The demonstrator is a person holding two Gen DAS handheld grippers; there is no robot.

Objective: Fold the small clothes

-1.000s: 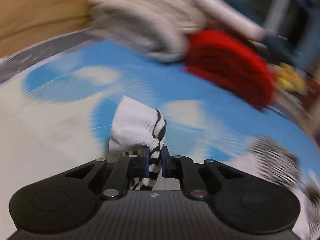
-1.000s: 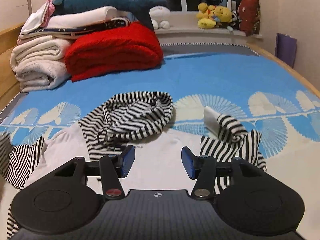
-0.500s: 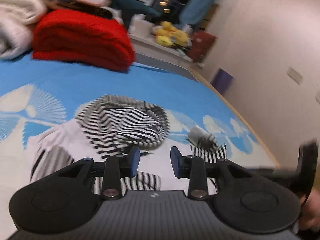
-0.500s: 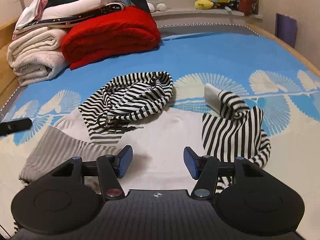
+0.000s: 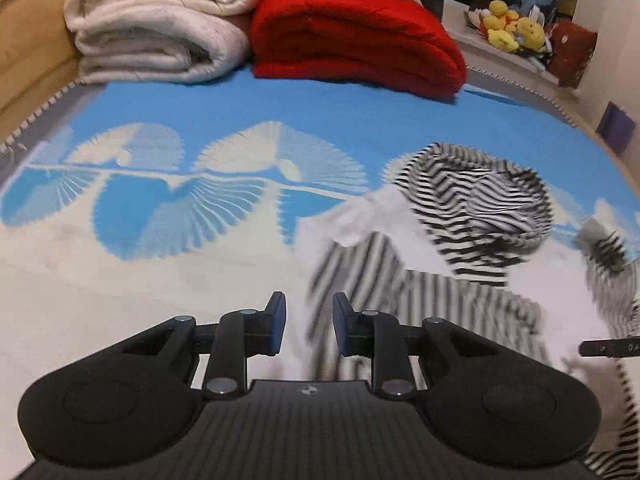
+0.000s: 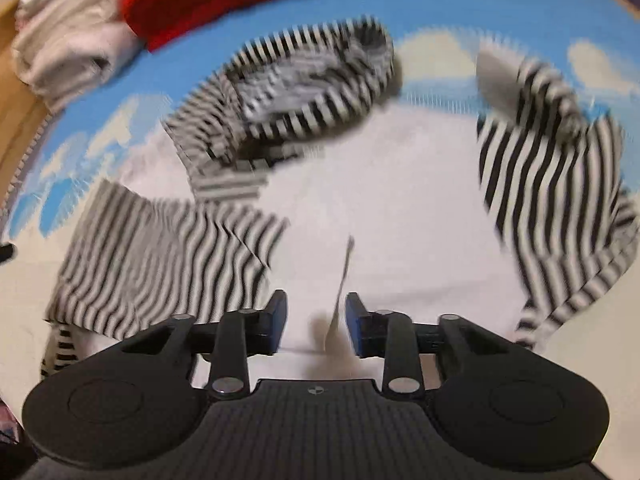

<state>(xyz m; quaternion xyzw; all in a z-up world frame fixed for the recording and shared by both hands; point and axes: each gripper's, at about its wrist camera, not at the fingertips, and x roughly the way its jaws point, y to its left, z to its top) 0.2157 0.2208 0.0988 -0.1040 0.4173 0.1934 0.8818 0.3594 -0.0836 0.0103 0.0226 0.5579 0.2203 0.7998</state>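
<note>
The step in hand looks like the reach for the next fold: a small white hoodie point(image 6: 392, 200) with striped hood and sleeves lies spread on the bed point(image 5: 160, 272), and neither gripper holds any of it.

Taking the hood point(image 6: 312, 76) as the landmark: it sits crumpled at the top of the white body. The left sleeve point(image 6: 168, 248) lies flat below and to the left of the hood; the right sleeve point(image 6: 560, 184) lies bunched below and to the right of it. A red blanket point(image 5: 356, 36) and a white one point(image 5: 160, 24) are stacked well beyond the hood, at the head of the bed.

The left gripper point(image 5: 309, 322) hovers low by the left sleeve, its fingers point(image 5: 277, 320) spread with only air between them. The right gripper point(image 6: 316, 324) hangs over the white body below the hood, fingers point(image 6: 278, 320) likewise spread; a thin pale edge, perhaps a raised crease of cloth, stands in the gap, but blur hides whether it touches them.

Next, I judge, each gripper must drop onto a sleeve or side edge, pinch a single layer, and carry it across toward the middle below the hood.
</note>
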